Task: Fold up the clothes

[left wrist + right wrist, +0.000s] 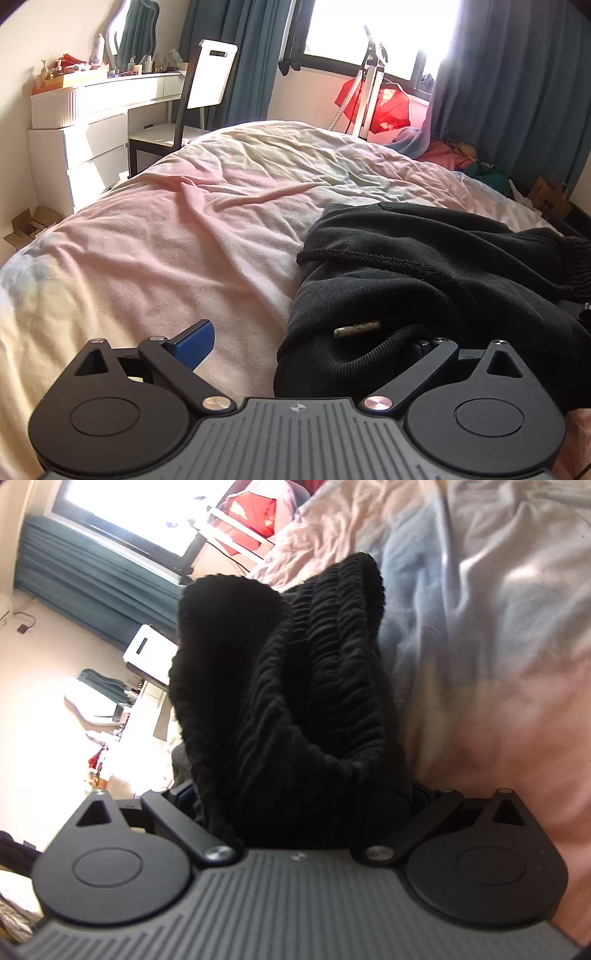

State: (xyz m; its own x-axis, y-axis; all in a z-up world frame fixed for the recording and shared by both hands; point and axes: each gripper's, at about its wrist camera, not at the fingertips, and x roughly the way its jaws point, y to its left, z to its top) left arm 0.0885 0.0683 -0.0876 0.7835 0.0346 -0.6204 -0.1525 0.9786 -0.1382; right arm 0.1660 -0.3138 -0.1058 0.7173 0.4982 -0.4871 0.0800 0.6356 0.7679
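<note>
Black fabric, a heavy knit garment with a ribbed, elasticated band, is heaped on the near right part of the bed, crumpled and not yet laid flat. A small metal-tipped drawcord end is seen poking from a fold close to the left gripper. In the right wrist view the ribbed band is bunched between the jaws of the right gripper, which are closed on it; the cloth fills the gap and rises in front of the lens.

The left gripper's jaws are spread wide: the blue pad of one finger is bare above the sheet, while the other finger is hidden under the edge of the dark cloth. Nothing is clamped there.

The step in hand is judged to be the opening one, in which the garment is taken up by its band so that it can be spread. Next, a second hold on the band or hem is called for from the left gripper, well apart from the right one, so that the cloth can be pulled taut and laid flat.

Around it, the rumpled pastel sheet covers the bed; a white dresser, a chair, a pile of coloured clothes and teal curtains are seen beyond, under a bright window.
</note>
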